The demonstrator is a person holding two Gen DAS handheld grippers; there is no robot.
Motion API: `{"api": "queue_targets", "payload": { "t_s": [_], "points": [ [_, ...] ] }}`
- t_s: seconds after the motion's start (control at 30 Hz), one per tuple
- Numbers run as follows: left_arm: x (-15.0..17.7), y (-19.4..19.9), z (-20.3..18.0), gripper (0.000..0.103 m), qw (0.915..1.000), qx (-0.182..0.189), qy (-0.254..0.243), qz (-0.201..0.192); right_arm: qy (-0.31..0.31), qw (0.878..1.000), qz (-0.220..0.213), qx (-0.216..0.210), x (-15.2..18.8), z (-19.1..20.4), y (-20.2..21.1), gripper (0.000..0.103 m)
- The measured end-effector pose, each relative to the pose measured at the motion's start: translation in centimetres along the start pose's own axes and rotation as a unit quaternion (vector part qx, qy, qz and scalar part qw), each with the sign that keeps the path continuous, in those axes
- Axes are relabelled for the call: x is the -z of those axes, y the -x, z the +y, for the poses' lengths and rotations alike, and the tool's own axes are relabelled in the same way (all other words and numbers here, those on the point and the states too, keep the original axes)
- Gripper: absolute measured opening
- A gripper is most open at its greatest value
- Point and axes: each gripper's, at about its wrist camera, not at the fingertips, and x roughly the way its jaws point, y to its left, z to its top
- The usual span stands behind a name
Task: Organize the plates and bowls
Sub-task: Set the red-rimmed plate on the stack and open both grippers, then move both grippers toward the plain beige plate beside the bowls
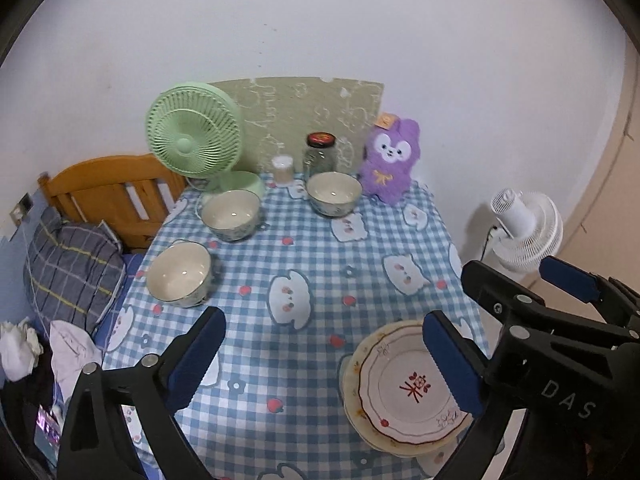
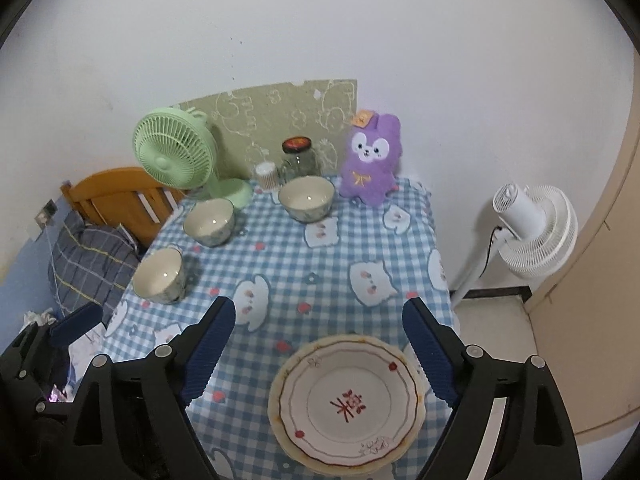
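Through the left wrist camera, my left gripper hung above the checked tablecloth with its jaws spread wide and nothing between them. Three bowls stood apart: the near bowl by the left edge, the middle bowl beside the green fan, and the far bowl in front of the glass jar. The stacked plates lay at the near right corner, with my right gripper beyond them.

Through the right wrist camera, my right gripper was likewise open and empty, hovering just over the plates, which looked already stacked. I judged the bowls came next. To do it well, I reckoned I should take the near bowl by its rim, one finger inside and one outside, lift it level, and lower it squarely into another bowl, keeping clear of the fan and the purple plush toy.
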Motion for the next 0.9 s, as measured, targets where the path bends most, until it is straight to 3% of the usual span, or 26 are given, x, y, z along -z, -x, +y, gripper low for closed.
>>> {"api": "queue_targets", "payload": {
  "t_s": [0.33,0.53,0.9],
  "points": [
    [-1.6,-0.4,3.5,0.100,0.9999,0.010,0.011,-0.006,0.009,1.000,-0.012,0.019,-1.8,3.6,-0.1,0.089],
    [-2.8,-1.4,6.3,0.099,0.9998,-0.002,-0.016,-0.008,-0.005,0.999,-0.011,0.030,-2.2,7.0,-1.1,0.089],
    [-3.9,-3.8,12.3,0.097,0.9988,0.011,-0.046,0.007,-0.037,0.999,0.008,0.036,-2.2,13.3,-4.5,0.089]
  ]
}}
